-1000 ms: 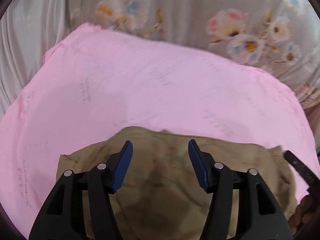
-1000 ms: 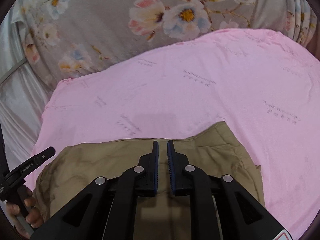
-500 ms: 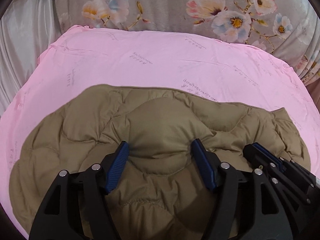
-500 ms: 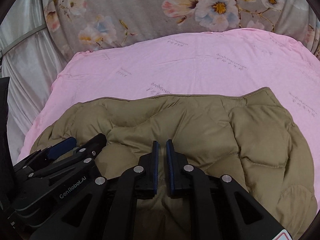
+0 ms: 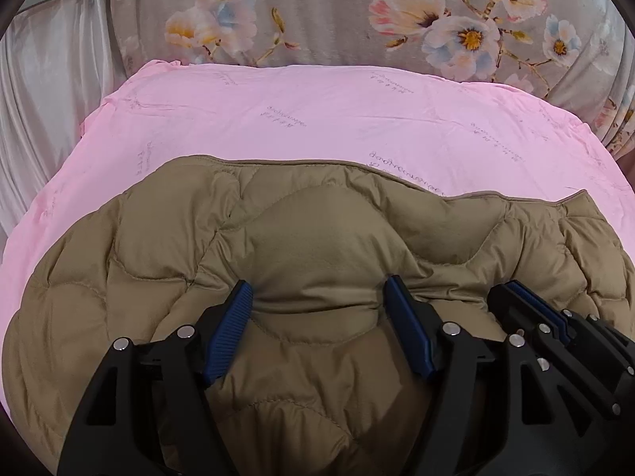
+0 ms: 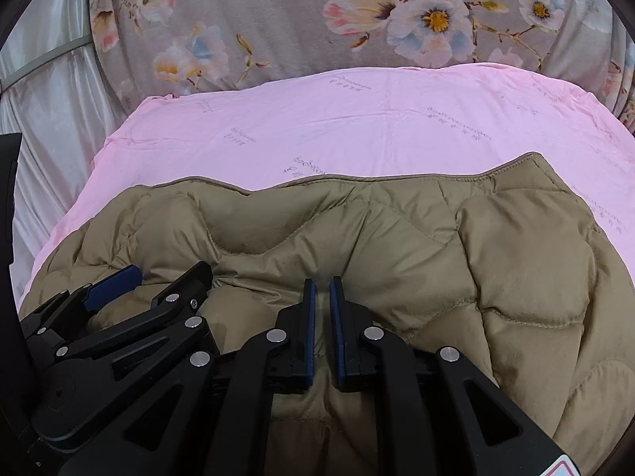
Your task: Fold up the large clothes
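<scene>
Two grippers rest side by side on a tan quilted puffer jacket spread over a pink sheet.

Both grippers point down onto the near part of the jacket, whose far hem runs across the middle of the sheet; a grey floral cloth lies beyond the sheet. On the left gripper the jaws are opening, spread wide, with a puffed fold of the jacket bulging between the blue pads. The right gripper has its jaws nearly together, leaving only a thin slit; whether any fabric is pinched in that slit cannot be told. In the right wrist view the left gripper sits just beside it on the jacket.
</scene>
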{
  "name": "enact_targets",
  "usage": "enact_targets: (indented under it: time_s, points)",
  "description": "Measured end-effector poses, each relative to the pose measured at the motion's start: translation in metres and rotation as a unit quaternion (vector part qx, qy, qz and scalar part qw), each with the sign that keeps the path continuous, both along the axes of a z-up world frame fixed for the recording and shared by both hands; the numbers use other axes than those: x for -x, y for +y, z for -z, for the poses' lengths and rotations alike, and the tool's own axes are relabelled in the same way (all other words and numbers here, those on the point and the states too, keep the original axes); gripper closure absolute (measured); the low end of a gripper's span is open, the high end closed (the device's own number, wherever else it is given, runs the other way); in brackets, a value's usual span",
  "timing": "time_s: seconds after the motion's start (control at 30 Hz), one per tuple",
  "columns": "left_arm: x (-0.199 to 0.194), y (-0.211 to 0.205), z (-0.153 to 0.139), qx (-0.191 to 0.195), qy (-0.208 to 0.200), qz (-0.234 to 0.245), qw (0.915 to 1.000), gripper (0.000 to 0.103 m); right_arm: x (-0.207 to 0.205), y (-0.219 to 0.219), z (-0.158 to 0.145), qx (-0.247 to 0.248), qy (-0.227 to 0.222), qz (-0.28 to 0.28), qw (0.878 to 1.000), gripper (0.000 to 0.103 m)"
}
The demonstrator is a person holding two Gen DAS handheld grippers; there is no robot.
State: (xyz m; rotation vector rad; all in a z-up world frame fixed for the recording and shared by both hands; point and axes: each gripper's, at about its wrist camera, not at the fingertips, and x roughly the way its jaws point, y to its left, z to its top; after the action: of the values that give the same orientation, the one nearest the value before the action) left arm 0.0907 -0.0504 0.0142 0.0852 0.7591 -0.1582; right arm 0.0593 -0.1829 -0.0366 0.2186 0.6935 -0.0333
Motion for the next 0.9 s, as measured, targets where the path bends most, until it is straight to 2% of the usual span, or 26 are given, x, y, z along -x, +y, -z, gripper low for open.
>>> enact_targets:
  time_s: [0.8, 0.9]
  points:
    - [-0.0037, 0.0034, 0.0006, 0.006, -0.001, -0.005, 1.0, 0.034, -0.0031, -0.0036, -0.0006, -0.002, 0.0, 0.003, 1.0, 0.092]
    - [-0.0025, 0.0077, -0.0013, 0.026, 0.001, 0.002, 0.9996, 0.032, -0.0012, -0.0049, -0.0028, -0.013, -0.004, -0.002, 1.0, 0.092]
